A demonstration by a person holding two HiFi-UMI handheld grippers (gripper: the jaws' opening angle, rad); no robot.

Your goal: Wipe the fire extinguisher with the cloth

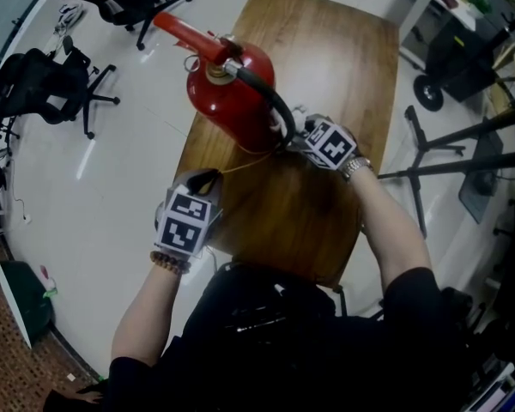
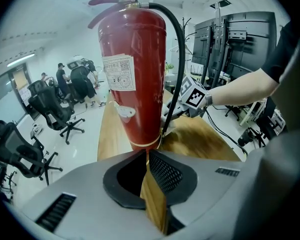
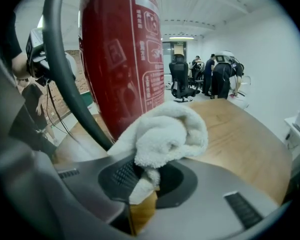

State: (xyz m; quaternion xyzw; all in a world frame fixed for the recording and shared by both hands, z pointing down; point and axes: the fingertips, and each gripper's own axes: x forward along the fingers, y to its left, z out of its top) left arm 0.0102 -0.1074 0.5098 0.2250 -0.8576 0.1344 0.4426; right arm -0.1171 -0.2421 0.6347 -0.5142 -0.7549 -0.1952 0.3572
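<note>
A red fire extinguisher (image 1: 227,93) stands upright on the wooden table (image 1: 343,67), its black hose (image 1: 270,101) hanging down its right side. My right gripper (image 1: 296,137) is at the cylinder's lower right and is shut on a white cloth (image 3: 165,131). The cloth bunches up against the red body (image 3: 120,49), beside the hose (image 3: 60,69). My left gripper (image 1: 204,183) hovers by the table's near left edge, a little short of the extinguisher's base (image 2: 140,134). Its jaws (image 2: 146,156) are shut with nothing between them.
Black office chairs (image 1: 60,84) stand on the white floor to the left. A black stand with splayed legs (image 1: 446,157) is on the right. The table's near edge (image 1: 283,269) is close to the person's body. People stand far back in the room (image 3: 215,76).
</note>
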